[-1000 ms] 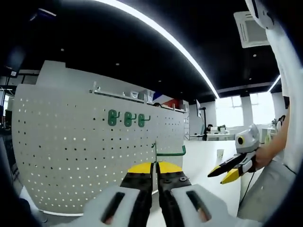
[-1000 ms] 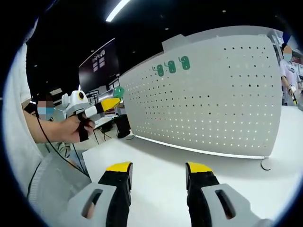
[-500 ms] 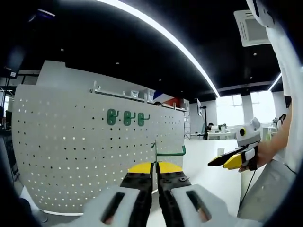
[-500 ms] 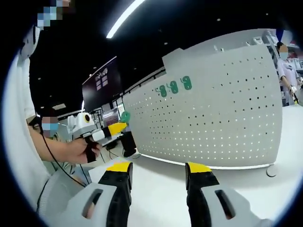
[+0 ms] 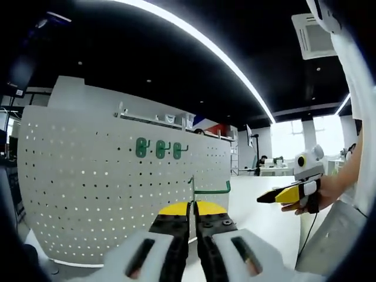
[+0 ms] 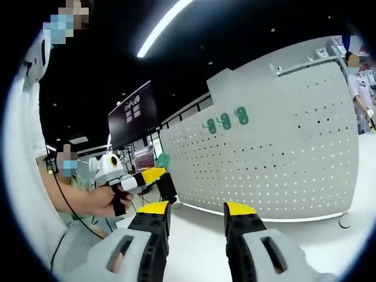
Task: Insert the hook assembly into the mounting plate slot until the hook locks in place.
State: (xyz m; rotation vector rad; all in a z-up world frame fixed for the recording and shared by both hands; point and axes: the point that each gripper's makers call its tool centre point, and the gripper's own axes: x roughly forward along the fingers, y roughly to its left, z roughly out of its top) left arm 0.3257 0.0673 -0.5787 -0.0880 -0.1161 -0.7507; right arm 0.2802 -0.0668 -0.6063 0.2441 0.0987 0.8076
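White pegboard mounting plate [image 5: 111,182], upright on the white tabletop [image 6: 329,235]; three green hooks [image 5: 157,148] already seated in its upper rows. Left gripper [image 5: 192,207]: jaws pinched together on a green wire hook [image 5: 210,189], held well clear of the board. Right gripper [image 6: 195,210]: jaws apart, empty. Risk: the thin wire could twist in the pinch, missing its holes and leaving the hook unlocked.
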